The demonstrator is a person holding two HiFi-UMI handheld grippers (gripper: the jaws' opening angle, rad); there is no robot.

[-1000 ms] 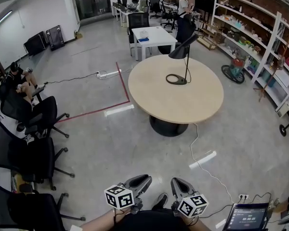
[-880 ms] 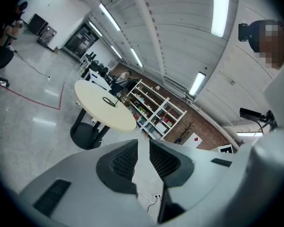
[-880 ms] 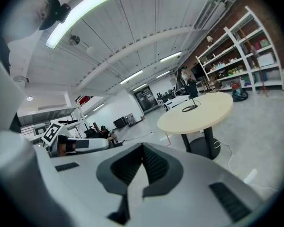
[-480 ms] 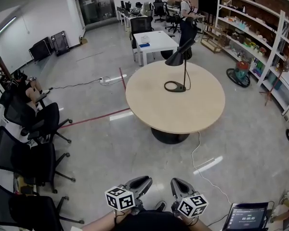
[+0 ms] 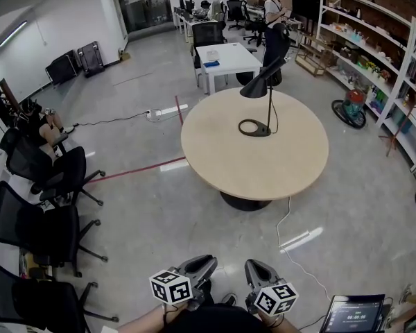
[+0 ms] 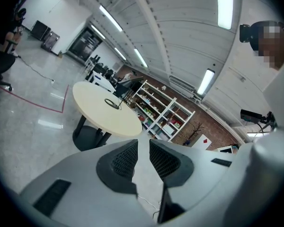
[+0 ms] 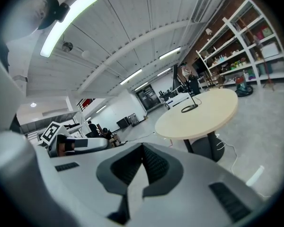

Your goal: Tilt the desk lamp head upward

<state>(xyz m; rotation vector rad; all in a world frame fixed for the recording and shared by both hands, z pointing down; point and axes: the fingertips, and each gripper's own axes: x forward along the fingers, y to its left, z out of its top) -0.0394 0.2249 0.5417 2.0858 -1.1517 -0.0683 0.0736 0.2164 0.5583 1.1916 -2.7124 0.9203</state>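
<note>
Round table (image 5: 263,179) on office floor: lamp (image 5: 256,87) upright on tabletop's far half, head angled down. Left gripper (image 5: 201,265) jaws a slit apart, empty; right gripper (image 5: 258,269) jaws pressed together, empty; both well apart from table.

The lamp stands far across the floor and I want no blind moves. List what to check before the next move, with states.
1. Desk lamp upright on the round table: ok.
2. Lamp head angled down, not yet raised: ok.
3. Lamp within reach: not ok, both tongs are well short of the table.
4. Left tongs empty: ok, narrow gap, nothing between.
5. Right tongs empty: ok, tips together on nothing.
6. Walking path: not ok, a white cable trails on the floor.
</note>
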